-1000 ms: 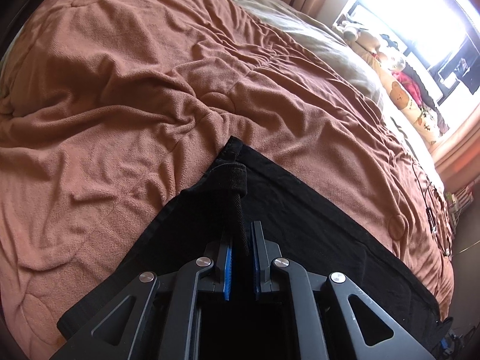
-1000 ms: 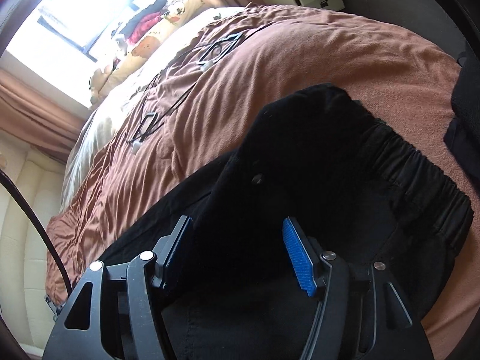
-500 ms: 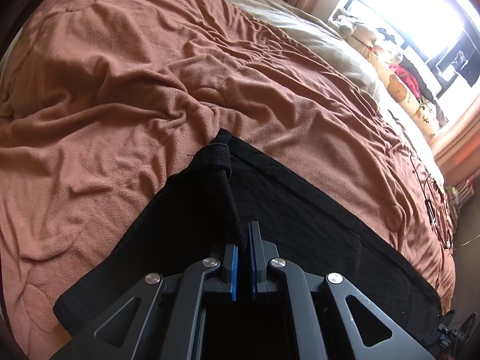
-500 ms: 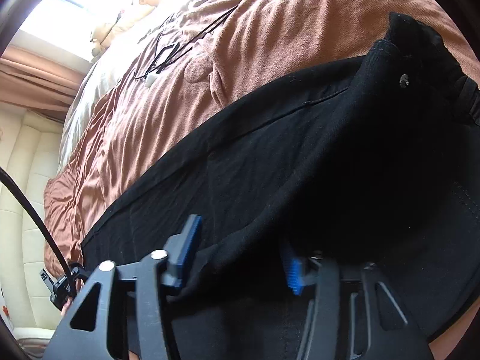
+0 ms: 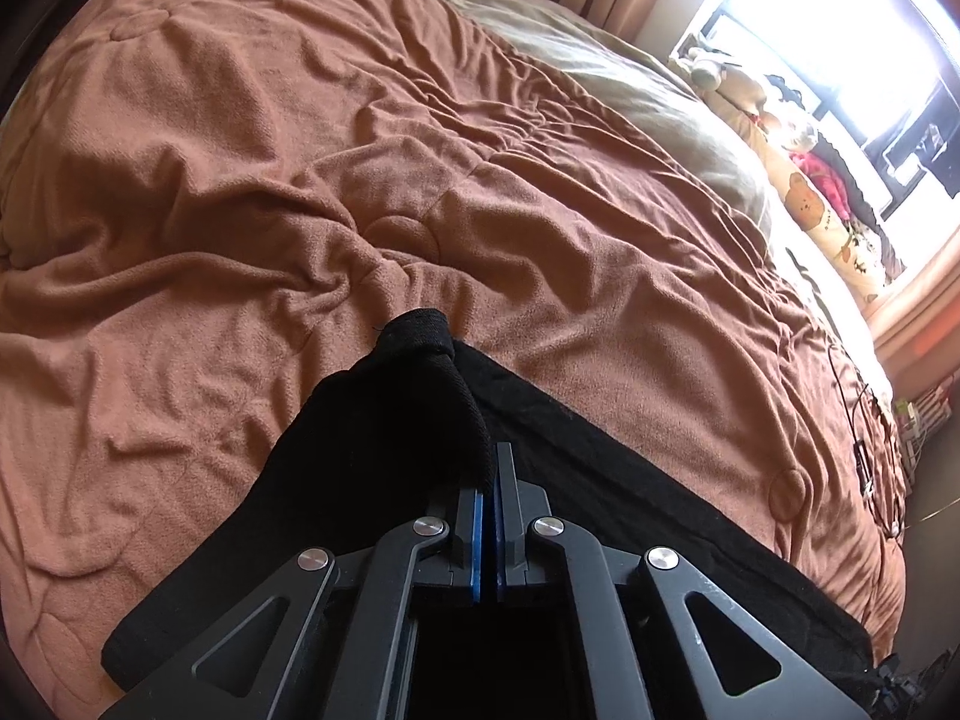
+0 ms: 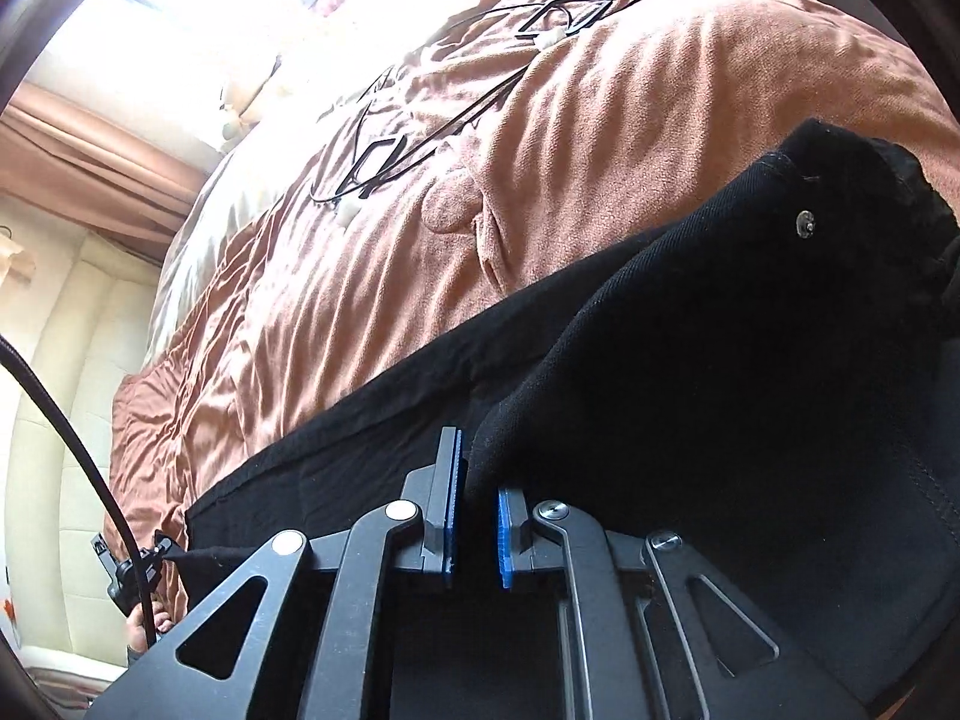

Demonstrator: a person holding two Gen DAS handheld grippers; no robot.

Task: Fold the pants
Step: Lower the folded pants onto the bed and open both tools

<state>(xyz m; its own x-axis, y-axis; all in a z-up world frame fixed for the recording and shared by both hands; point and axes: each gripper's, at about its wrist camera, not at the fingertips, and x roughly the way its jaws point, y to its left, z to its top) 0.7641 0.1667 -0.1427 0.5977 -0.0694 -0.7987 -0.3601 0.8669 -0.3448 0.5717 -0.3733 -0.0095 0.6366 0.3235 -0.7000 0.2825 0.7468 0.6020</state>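
A wide bed with a wrinkled brown fleece blanket (image 5: pixel 252 180) fills the room; a bright overexposed window (image 5: pixel 852 18) with brown curtains (image 6: pixel 90 150) lights it.

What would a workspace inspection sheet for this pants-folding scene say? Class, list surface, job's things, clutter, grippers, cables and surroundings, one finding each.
Surface: brown blanket, wrinkled, covering the bed.
Job's things: black pants stretched along the bed's near edge; a cuff is lifted at one end, a metal button shows at the other.
Clutter: plush toys by the window.
Grippers: left gripper shut on the cuff fabric; right gripper has just been closing, its fingers pinching a fold of the pants.
Cables: black cords loose on the blanket; one thick cable hanging at the left.
Surroundings: curtain, bright window.
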